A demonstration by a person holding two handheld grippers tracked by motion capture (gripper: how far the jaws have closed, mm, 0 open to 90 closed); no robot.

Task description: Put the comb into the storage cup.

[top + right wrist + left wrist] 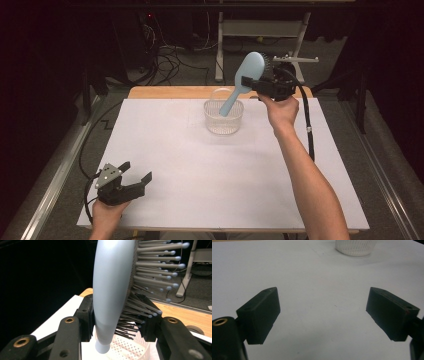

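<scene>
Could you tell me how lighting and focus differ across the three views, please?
High view: the white table is evenly lit, the room behind dark, and the blue hairbrush reads clearly. Left gripper view: soft throughout, the white basket hazy at the top edge. Right gripper view: the brush's nearest bristles blur, and the left background is black.

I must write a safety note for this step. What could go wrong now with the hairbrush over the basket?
1. The right gripper clamps the hairbrush partly on its bristles, a springy hold, so it might slip or twist.
2. Its handle tip hangs at the light basket rim and could tip it.
3. The open left gripper is far away, so it cannot steady anything.
</scene>
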